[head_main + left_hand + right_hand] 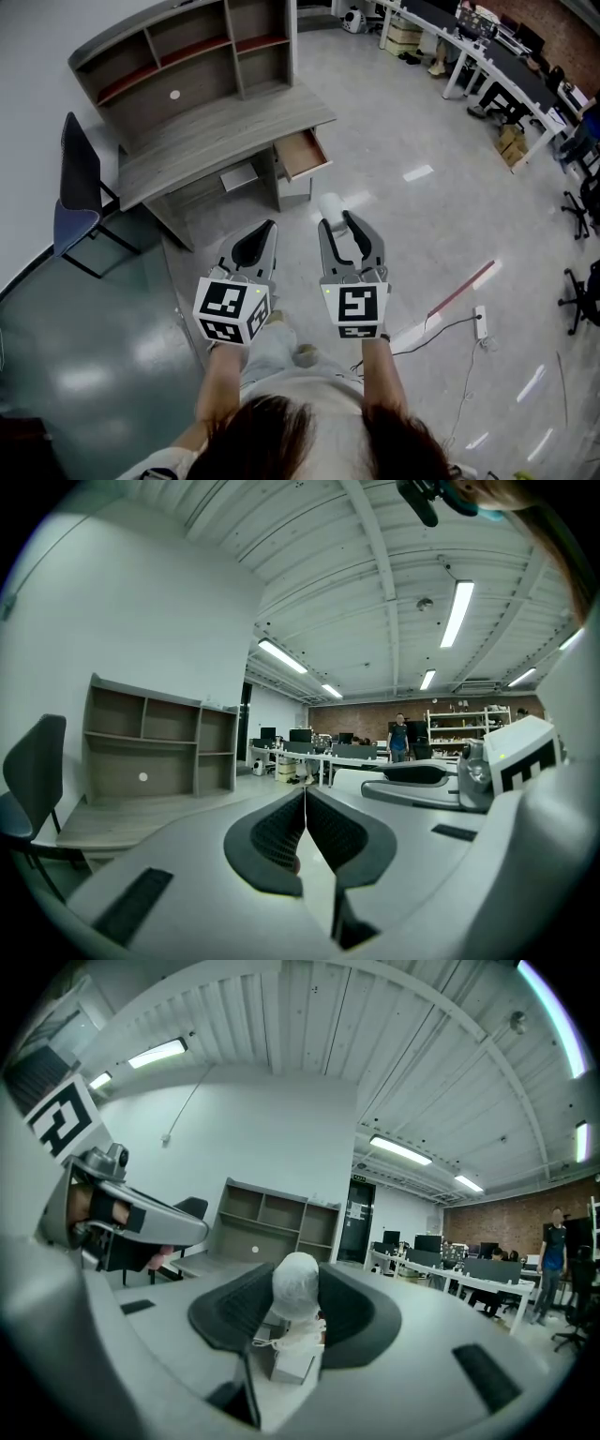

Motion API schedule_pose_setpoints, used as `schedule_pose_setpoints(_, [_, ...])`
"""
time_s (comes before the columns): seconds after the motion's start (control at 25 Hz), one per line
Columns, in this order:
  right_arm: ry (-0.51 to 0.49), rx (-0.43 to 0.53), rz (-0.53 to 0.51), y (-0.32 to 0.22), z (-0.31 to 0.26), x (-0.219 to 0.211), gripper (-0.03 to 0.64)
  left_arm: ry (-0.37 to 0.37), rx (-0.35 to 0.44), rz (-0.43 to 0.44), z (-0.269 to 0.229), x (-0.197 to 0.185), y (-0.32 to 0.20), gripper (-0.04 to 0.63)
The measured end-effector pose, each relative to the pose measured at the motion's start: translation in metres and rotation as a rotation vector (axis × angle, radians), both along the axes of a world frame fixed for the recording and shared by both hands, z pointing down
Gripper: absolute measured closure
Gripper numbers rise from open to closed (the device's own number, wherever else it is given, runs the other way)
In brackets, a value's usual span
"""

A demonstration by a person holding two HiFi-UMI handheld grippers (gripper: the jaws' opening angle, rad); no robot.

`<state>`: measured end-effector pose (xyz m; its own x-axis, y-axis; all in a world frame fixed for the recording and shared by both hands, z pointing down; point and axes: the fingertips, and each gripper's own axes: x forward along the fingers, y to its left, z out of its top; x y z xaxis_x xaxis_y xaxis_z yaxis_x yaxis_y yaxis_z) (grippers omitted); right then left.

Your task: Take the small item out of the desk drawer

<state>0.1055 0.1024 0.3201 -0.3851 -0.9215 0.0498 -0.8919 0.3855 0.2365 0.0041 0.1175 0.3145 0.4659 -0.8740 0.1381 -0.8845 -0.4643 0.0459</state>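
White-wrapped, the small item (295,1283) sits pinched between the right gripper's (297,1299) jaws, which close only as far as its width allows. It is out of the drawer (302,155), which hangs open on the grey desk (217,129), well apart. The left gripper (305,799) has its jaws pressed together on nothing. Retrieval looks done; next likely comes shutting the drawer or setting the item down.

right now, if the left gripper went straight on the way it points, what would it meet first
Nothing near; ahead of the left gripper looks free. It seems to pass the desk on its right, toward far office tables; depth unclear.
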Motion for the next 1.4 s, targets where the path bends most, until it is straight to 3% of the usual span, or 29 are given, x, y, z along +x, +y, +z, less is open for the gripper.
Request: schedule_pose_setpoints(1.4, [-0.065,0.078,-0.013,0.024,-0.021,0.024,0.454,-0.043,0.027,-0.009,0.004,0.02,0.01,0.578])
